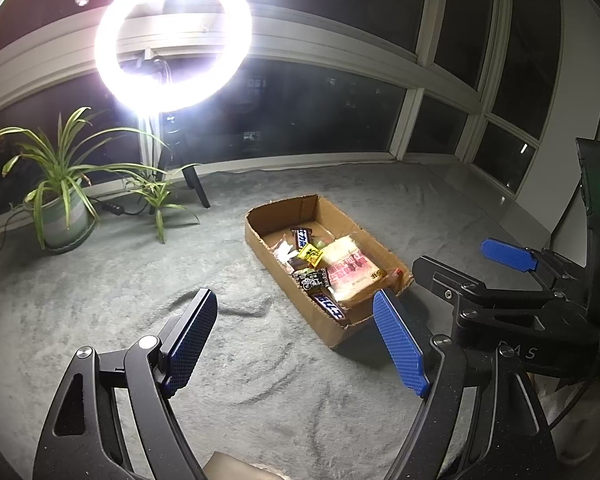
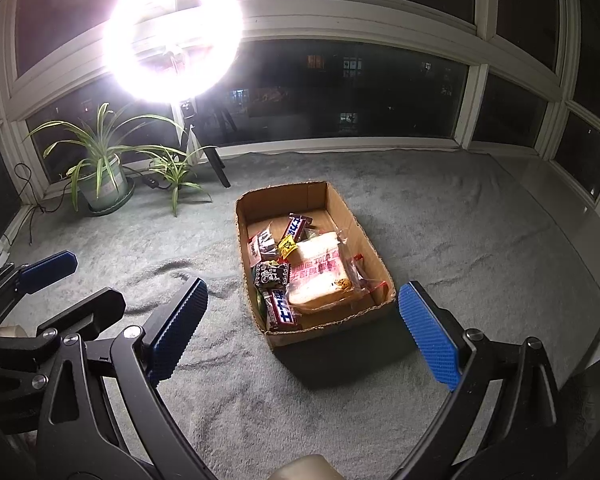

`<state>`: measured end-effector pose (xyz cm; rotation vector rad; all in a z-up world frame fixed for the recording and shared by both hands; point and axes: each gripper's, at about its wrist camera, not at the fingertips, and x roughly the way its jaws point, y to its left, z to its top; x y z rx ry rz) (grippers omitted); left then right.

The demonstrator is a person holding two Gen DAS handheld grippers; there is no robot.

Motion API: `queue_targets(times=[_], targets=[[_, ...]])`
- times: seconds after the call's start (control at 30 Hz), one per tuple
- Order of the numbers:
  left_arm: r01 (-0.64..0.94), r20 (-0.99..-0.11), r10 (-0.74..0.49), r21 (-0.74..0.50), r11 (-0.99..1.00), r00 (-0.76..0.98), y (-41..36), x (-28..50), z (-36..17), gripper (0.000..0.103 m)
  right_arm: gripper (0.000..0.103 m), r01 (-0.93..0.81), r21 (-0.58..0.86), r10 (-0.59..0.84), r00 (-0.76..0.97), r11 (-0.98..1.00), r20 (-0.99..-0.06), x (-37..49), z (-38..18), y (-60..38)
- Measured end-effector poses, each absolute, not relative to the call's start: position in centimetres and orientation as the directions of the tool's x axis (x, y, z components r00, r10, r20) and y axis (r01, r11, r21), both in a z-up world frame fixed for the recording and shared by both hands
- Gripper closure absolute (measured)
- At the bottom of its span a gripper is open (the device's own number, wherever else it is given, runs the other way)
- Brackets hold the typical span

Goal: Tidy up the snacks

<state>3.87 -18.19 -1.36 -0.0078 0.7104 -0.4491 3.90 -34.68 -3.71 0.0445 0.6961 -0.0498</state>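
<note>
An open cardboard box (image 1: 260, 236) (image 2: 324, 196) sits on the grey carpet. In it lie a bagged loaf of bread (image 1: 350, 272) (image 2: 320, 276), two chocolate bars (image 1: 331, 307) (image 2: 282, 308) (image 2: 298, 226), and several small snack packets (image 1: 310, 254) (image 2: 272, 272). My left gripper (image 1: 296, 320) is open and empty, held above the carpet just left of the box's near end. My right gripper (image 2: 304, 312) is open and empty, above the box's near edge. It also shows in the left wrist view (image 1: 440, 272), and the left gripper's finger (image 2: 48, 270) shows in the right wrist view.
A bright ring light (image 1: 172, 36) (image 2: 172, 32) on a tripod stands by the dark windows. A potted plant (image 1: 64, 208) (image 2: 104, 184) sits at the far left with a cable beside it. A bare strip of floor (image 2: 560, 200) runs along the right wall.
</note>
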Motion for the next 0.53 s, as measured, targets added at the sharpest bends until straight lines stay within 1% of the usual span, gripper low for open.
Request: queue_targets(times=[0.53], targets=[[0.396, -0.618, -0.404, -0.16, 0.904, 0.675, -17.92, 3.3, -1.24, 0.022, 0.005, 0.051, 0.022, -0.025, 0.764, 0.998, -0.645, 3.01, -4.2, -34.63]])
